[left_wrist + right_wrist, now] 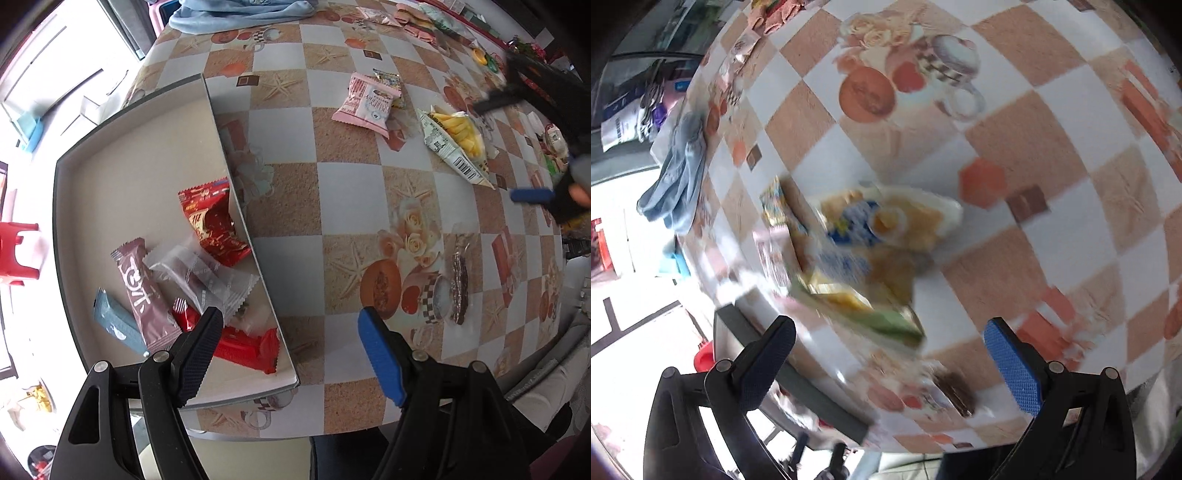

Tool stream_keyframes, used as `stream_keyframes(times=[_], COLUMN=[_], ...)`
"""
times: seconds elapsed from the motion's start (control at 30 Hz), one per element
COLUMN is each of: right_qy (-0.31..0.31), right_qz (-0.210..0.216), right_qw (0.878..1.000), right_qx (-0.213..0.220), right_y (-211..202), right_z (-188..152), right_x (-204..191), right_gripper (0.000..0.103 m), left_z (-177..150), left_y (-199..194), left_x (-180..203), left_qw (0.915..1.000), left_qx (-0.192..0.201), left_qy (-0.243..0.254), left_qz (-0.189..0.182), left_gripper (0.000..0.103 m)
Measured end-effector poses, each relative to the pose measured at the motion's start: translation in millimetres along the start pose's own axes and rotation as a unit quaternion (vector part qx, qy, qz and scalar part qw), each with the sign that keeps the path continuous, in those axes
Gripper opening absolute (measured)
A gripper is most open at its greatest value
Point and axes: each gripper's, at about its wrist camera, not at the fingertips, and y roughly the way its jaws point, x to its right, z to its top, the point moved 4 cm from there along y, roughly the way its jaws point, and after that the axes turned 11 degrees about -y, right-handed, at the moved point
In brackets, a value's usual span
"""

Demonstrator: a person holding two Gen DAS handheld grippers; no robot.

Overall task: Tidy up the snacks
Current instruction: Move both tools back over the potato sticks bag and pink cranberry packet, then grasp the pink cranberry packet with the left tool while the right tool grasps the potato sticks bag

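A shallow grey box [74, 206] sits at the table's left edge and holds several wrapped snacks: a red packet [212, 225], a brown bar [144, 295], a clear wrapper [199, 275], a blue bar [116, 325] and a red bar [240, 347]. My left gripper [290, 345] is open and empty above the box's near right corner. On the table lie a pink packet [364, 105], a white packet of yellow chips [456, 142] and a dark snack stick [460, 282]. My right gripper [890, 343] is open above the blurred chip packet [871, 251]; it also shows in the left wrist view [532, 147].
The table wears a checkered cloth [347, 199] with printed pictures. A blue cloth [236, 14] lies at the far edge, more snack packets [417, 20] at the far right. A red stool [18, 251] stands on the floor to the left.
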Motion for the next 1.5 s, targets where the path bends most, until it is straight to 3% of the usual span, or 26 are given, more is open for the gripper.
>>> stream_keyframes(times=[0.3,0.57,0.83,1.0,1.1,1.23,1.5], right_qy=[-0.016,-0.034,-0.099,-0.132,-0.158,-0.161,-0.174], right_qz=[-0.053,-0.098,-0.161,-0.198,-0.217,-0.217,-0.217], right_qw=[0.998,0.994,0.981,0.970,0.962,0.962,0.960], right_qx=[-0.005,-0.025,-0.036,-0.042,-0.046,-0.042,-0.030], right_y=[33,45,49,56,62,67,42], right_z=[31,27,14,5,3,-1,-14], right_x=[-14,8,22,26,21,13,37], right_gripper=[0.103,0.103,0.103,0.103,0.103,0.103,0.103], left_z=[-10,-10,-19,-16,-3,28,97], left_y=[-1,5,11,14,12,7,15], left_x=[-5,21,55,55,49,50,77], left_qw=[0.9998,0.9996,0.9978,0.9973,0.9979,0.9987,0.9986], left_qx=[-0.014,-0.022,-0.034,-0.036,-0.030,-0.015,0.014], left_qy=[-0.007,0.014,0.057,0.065,0.058,0.048,0.050], left_qz=[0.015,0.008,-0.001,-0.001,0.002,0.004,-0.008], left_gripper=[0.079,0.079,0.079,0.079,0.079,0.079,0.080])
